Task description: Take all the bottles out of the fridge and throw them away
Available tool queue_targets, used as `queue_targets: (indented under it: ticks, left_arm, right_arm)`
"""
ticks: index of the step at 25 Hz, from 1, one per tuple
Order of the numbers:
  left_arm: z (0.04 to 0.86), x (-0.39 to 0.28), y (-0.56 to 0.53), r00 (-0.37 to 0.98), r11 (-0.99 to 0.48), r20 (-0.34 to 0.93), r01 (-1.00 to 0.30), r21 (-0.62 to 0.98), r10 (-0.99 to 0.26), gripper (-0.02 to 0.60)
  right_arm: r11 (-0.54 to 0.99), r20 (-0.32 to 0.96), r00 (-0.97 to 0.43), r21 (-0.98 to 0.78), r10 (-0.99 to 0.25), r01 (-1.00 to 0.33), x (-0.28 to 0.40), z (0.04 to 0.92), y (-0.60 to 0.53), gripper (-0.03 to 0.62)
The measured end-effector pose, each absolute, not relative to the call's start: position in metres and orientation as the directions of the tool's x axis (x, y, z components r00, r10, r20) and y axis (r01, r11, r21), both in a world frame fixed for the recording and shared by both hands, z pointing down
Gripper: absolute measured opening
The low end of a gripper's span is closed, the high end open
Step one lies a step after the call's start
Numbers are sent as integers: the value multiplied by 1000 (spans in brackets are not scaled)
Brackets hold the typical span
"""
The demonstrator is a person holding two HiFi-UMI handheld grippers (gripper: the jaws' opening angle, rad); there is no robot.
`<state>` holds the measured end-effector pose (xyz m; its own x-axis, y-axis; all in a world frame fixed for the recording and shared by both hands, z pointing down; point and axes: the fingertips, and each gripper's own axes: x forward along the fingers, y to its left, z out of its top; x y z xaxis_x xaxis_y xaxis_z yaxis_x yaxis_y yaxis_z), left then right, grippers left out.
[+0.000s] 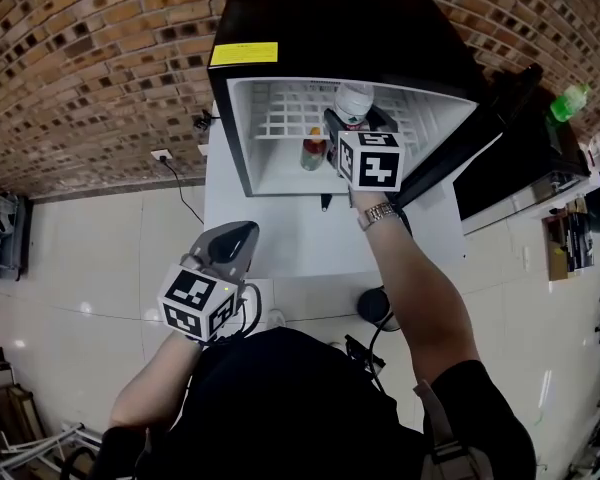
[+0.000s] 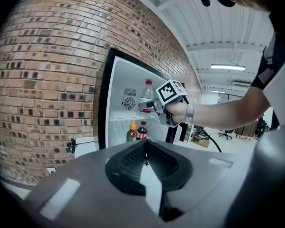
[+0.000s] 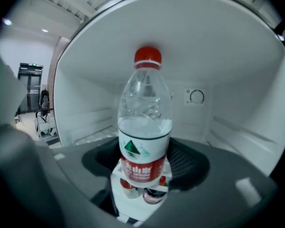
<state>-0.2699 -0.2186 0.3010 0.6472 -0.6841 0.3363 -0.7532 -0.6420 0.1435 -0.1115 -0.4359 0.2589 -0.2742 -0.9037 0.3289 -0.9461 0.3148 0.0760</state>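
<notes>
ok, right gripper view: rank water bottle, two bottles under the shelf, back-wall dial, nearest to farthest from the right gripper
1. water bottle, between the jaws.
2. red bottle and dark bottle, below the shelf, side by side: too close to call.
3. round dial, on the back wall, right.

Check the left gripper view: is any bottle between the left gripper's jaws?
No: the left gripper has its jaws together with nothing between them, held well short of the open black mini fridge.
</notes>
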Motion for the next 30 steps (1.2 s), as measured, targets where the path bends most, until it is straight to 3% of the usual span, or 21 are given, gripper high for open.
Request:
queue_targets:
  ticks: [14,30]
  left_arm:
    - [297,-197,-179,704,-703,324,-696,142,-632,3]
    - [317,-35,-57,784,-794,334,-591,144,-523,3]
  right_arm:
    - [370,309,-347,15,-885,-929,-71,264,-311,295]
    - [328,438,-305,-25,-846,-945,82,343,-98,295]
